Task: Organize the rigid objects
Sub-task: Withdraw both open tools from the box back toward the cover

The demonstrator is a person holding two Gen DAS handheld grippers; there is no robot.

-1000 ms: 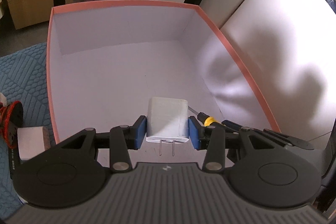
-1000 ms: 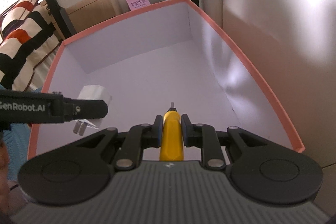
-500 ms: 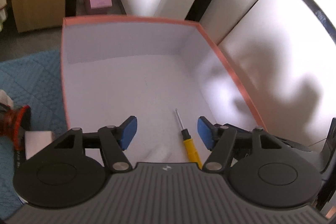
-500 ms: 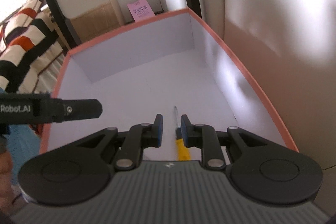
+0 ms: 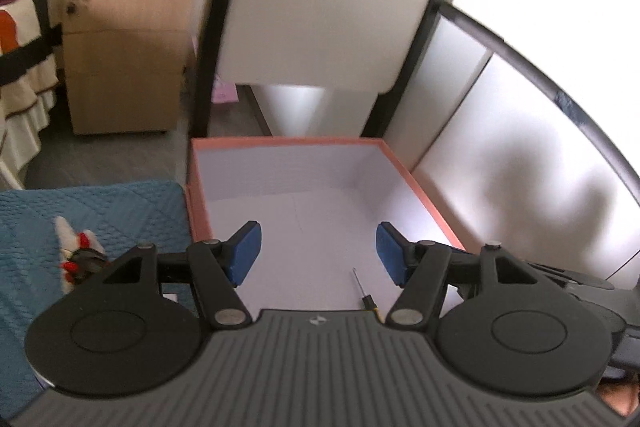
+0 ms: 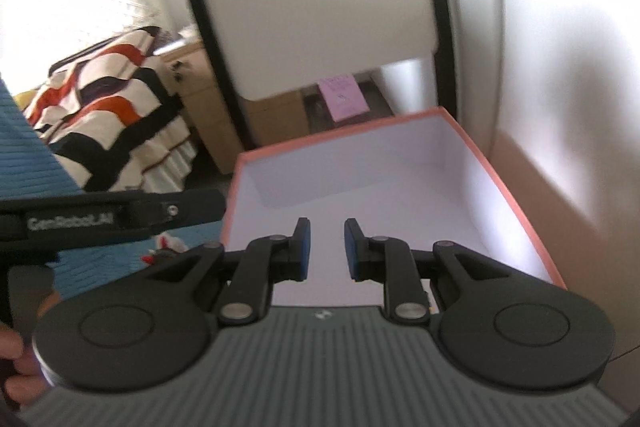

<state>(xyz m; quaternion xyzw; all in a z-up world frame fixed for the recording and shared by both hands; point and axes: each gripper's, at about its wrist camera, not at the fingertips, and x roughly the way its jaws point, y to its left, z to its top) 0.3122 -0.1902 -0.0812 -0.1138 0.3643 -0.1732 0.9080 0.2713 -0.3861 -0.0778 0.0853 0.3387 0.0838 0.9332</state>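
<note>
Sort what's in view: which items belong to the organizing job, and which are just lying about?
Job: pink-rimmed box, screwdriver lying inside it, left tool and right tool, both open.
Lying about: wooden cabinet, striped blanket, blue mat.

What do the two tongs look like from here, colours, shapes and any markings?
Both match. The left tongs have black jointed links with silver pivot pins, round black discs at either side, blue pads on the fingers and a ribbed grey body with a small logo. The right tongs are built the same. Seen from the right wrist view, the left one's black side carries blurred white lettering. No cables or sleeves show.
</note>
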